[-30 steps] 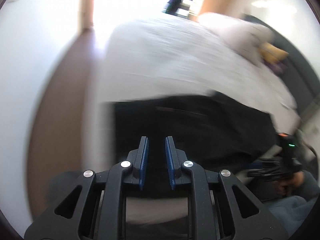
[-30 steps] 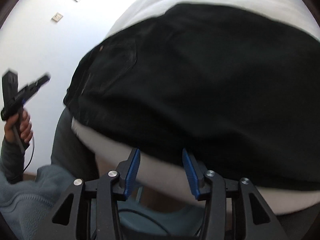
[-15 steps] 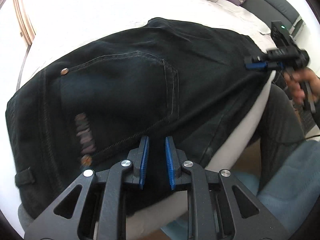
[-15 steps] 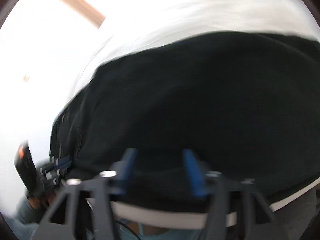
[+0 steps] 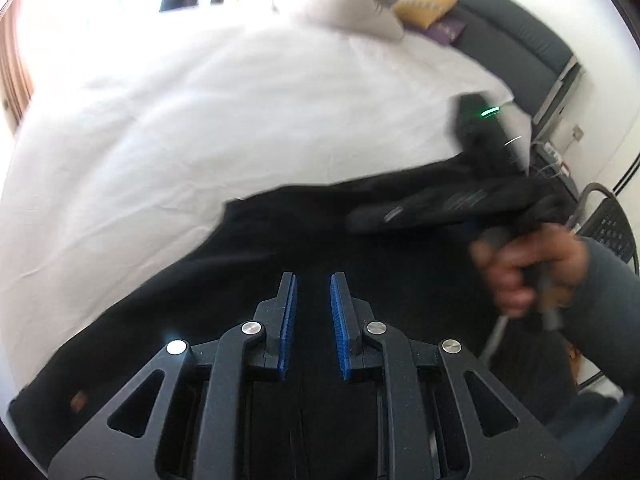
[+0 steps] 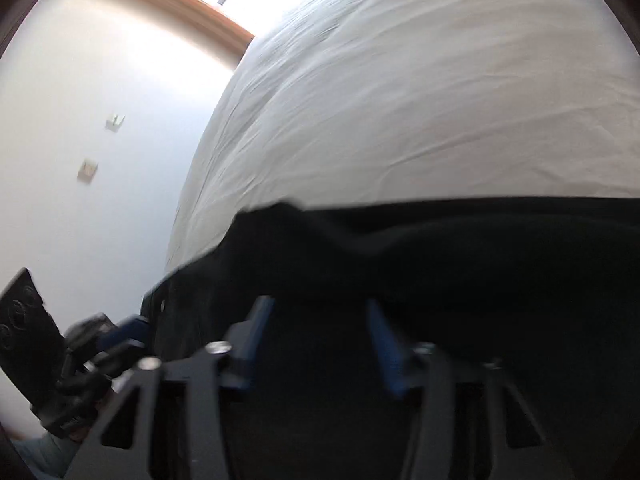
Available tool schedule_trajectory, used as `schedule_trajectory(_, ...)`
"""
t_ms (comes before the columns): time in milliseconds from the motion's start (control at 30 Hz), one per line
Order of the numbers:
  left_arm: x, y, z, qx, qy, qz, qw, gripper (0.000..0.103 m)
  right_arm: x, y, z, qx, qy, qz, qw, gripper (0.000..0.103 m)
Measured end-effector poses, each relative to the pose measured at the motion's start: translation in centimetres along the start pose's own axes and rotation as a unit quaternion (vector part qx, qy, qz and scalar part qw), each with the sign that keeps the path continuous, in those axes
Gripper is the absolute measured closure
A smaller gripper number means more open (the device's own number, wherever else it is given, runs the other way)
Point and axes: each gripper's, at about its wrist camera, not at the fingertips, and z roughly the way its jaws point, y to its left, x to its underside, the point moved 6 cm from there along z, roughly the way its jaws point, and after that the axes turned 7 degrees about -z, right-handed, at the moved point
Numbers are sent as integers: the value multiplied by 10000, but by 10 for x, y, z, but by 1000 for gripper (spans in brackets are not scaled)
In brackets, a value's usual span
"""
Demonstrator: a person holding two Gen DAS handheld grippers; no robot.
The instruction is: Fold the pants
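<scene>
In the left wrist view the left gripper [image 5: 313, 292] hung over the black pants [image 5: 260, 264], its blue pads a narrow gap apart with nothing between them. The right gripper [image 6: 316, 320] also hung over the pants [image 6: 460, 264]; its jaws had just been closing but stood apart, and motion blur hid whether any cloth lay between them. The pants lay along the near edge of the white bed [image 5: 200, 120]. To the right, the person's hand [image 5: 528, 264] gripped the other tool's handle. Farther off, a white pillow [image 5: 360, 0] and a yellow cushion [image 5: 428, 4] rested near the dark headboard [image 5: 512, 36]
</scene>
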Motion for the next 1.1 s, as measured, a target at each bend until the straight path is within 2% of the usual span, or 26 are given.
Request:
schedule_trajectory(67, 1, 1, 28, -66, 269, -3, 9996, 86, -1, -37, -32, 82, -421, 650, 9970, 74)
schedule_trajectory(133, 8, 9, 56, -229, 473, -209, 9984, 86, 6, -74, -74, 534, -823, 897, 9911, 73)
schedule_trajectory(167, 8, 14, 59, -220, 368, -275, 9987, 86, 13, -95, -100, 749, -993, 1026, 9869, 72)
schedule_trajectory(200, 9, 14, 58, -215, 273, -306, 9989, 86, 22, -115, -130, 916, -1176, 1171, 9819, 70)
schedule_trajectory(267, 14, 10, 51, -316, 246, -287, 9988, 86, 38, -139, -175, 1349, -1426, 1390, 9706, 49)
schedule_trajectory(300, 17, 6, 43, -382, 246, -208, 9987, 86, 46, -144, -197, 1301, -1622, 1466, 9671, 45)
schedule_trajectory(367, 18, -11, 37, -221, 191, 99, 9995, 86, 63, -150, -227, 701, -1929, 1524, 9668, 33)
schedule_trajectory(400, 19, -21, 38, -259, 195, 295, 9990, 86, 71, -156, -231, 603, -1835, 1519, 9693, 32)
schedule_trajectory(433, 20, -28, 42, -323, 248, 425, 9983, 86, 81, -161, -226, 717, -1654, 1531, 9716, 32)
schedule_trajectory(467, 23, -35, 51, -378, 376, 509, 9973, 86, 91, -174, -224, 947, -1462, 1592, 9718, 39)
schedule_trajectory(500, 26, -37, 56, -426, 377, 508, 9971, 86, 100, -187, -226, 989, -1453, 1649, 9705, 53)
schedule_trajectory(533, 27, -37, 58, -432, 303, 471, 9975, 86, 109, -201, -234, 870, -1566, 1778, 9676, 77)
schedule_trajectory(567, 28, -35, 58, -389, 270, 380, 9982, 86, 117, -214, -242, 944, -1623, 1994, 9617, 94)
schedule_trajectory(600, 29, -35, 58, -354, 278, 308, 9985, 86, 127, -229, -260, 1206, -1753, 2218, 9516, 95)
schedule_trajectory(667, 30, -36, 56, -336, 285, 245, 9987, 86, 143, -242, -292, 1852, -1951, 2461, 9311, 88)
schedule_trajectory(700, 27, -35, 57, -362, 295, 232, 9986, 86, 146, -243, -303, 1974, -2003, 2496, 9266, 77)
schedule_trajectory(733, 25, -38, 56, -350, 300, 219, 9987, 86, 149, -239, -316, 2191, -2047, 2521, 9201, 41)
schedule_trajectory(767, 23, -47, 54, -257, 289, 223, 9990, 86, 150, -230, -329, 2297, -2208, 2495, 9145, 25)
schedule_trajectory(867, 13, -70, 45, -74, 119, 383, 9992, 86, 152, -197, -322, 1815, -2428, 2242, 9262, 24)
schedule_trajectory(933, 11, -84, 47, -84, 155, 564, 9983, 86, 157, -213, -328, 1654, -2400, 2319, 9280, 24)
schedule_trajectory(967, 15, -87, 53, -117, 282, 623, 9976, 86, 166, -224, -325, 1639, -2349, 2532, 9240, 24)
schedule_trajectory(1000, 20, -86, 64, -182, 482, 622, 9967, 86, 174, -218, -308, 1615, -2334, 2728, 9193, 25)
schedule_trajectory(1033, 25, -81, 74, -186, 556, 541, 9968, 86, 180, -222, -301, 1483, -2363, 3044, 9108, 25)
schedule_trajectory(1100, 25, -75, 73, 44, 387, 270, 9989, 86, 188, -236, -305, 1138, -2586, 3290, 9011, 25)
